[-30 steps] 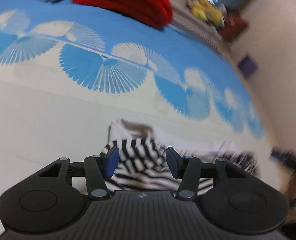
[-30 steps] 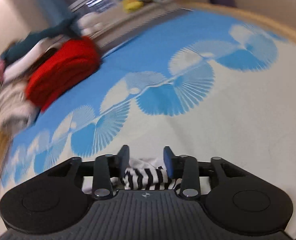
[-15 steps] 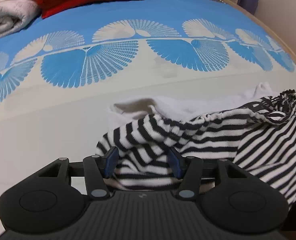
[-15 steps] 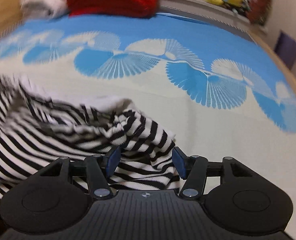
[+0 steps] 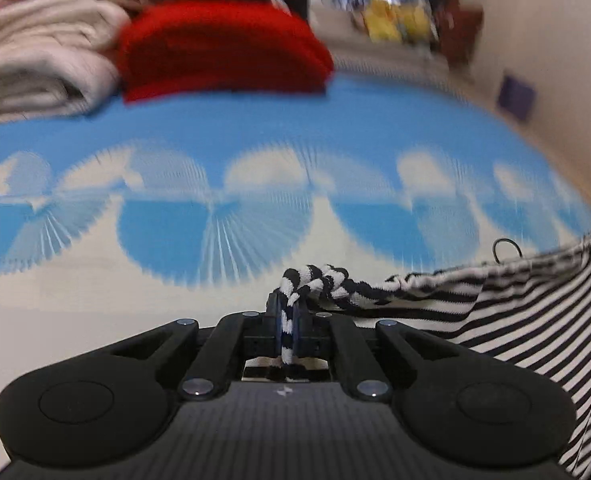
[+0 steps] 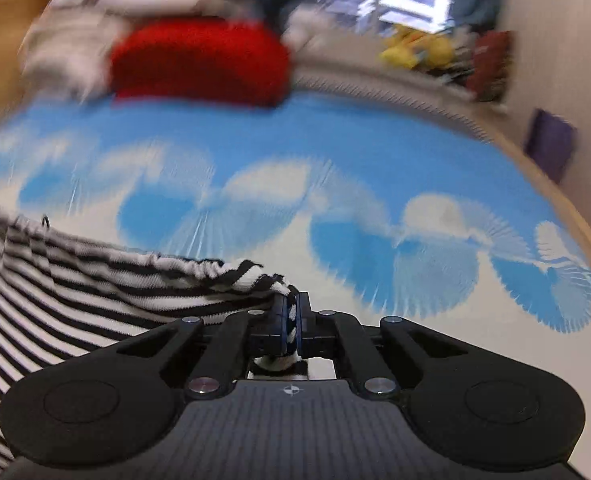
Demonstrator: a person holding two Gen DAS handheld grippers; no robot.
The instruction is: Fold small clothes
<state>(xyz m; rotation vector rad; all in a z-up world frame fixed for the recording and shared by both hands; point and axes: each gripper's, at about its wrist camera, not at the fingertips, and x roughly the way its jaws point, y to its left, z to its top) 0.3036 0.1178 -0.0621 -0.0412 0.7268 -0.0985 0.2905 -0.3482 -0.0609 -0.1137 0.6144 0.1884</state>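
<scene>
far left at the back sits a pile of folded cream cloths, and just beside it a folded red knit, both at the far edge of the bedspread, which is blue at the back with pale fan shapes and cream nearer the grippers. everything back there is smeared by motion blur.

nearer in, the left gripper has its jaws pinched tight on a bunched corner of the striped garment; a twist of black-and-white cloth pokes out above the blue pads and a strip runs down between them. its jaws have just been closing, with the cloth between them. from that pinch the garment stretches away to the right as a taut band, its gathered upper edge drawn straight, a thin dark loop standing up from it.

the same cloth ends at the right gripper, whose jaws have likewise just been closing and are now clamped on the other corner, a stub of stripes caught between the pads. the garment looks held up between the two grippers over the cream part of the bedspread.

further right, a shelf holds something yellow, too blurred to name, and a small purple square sits on the pale wall.
</scene>
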